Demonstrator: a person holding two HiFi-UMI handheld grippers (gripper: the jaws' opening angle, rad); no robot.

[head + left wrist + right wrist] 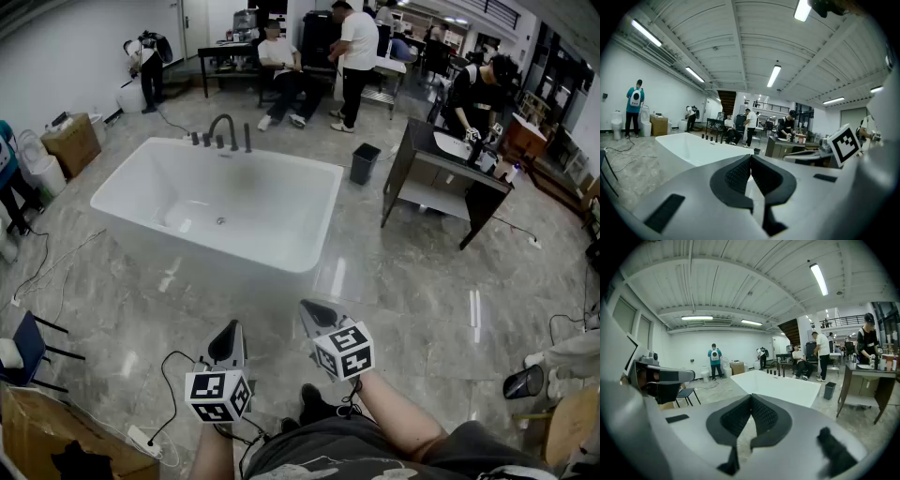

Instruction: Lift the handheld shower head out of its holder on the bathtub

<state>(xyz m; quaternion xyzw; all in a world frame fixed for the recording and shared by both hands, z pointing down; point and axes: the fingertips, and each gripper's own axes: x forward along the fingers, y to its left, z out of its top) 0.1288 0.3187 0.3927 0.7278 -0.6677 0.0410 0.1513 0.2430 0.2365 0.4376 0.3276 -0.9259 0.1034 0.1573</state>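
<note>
Closed, empty left gripper (229, 329) and right gripper (313, 308); open floor (398, 286) before bathtub (208, 240) rim.

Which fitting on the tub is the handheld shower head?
Start at the white bathtub mid-floor; dark fittings line its far rim. The handheld shower head is the slim straight upright at the row's right end, right of the arched spout.

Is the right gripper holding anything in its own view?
No, the right gripper is shut, its jaws pressed together with nothing between them.
</note>
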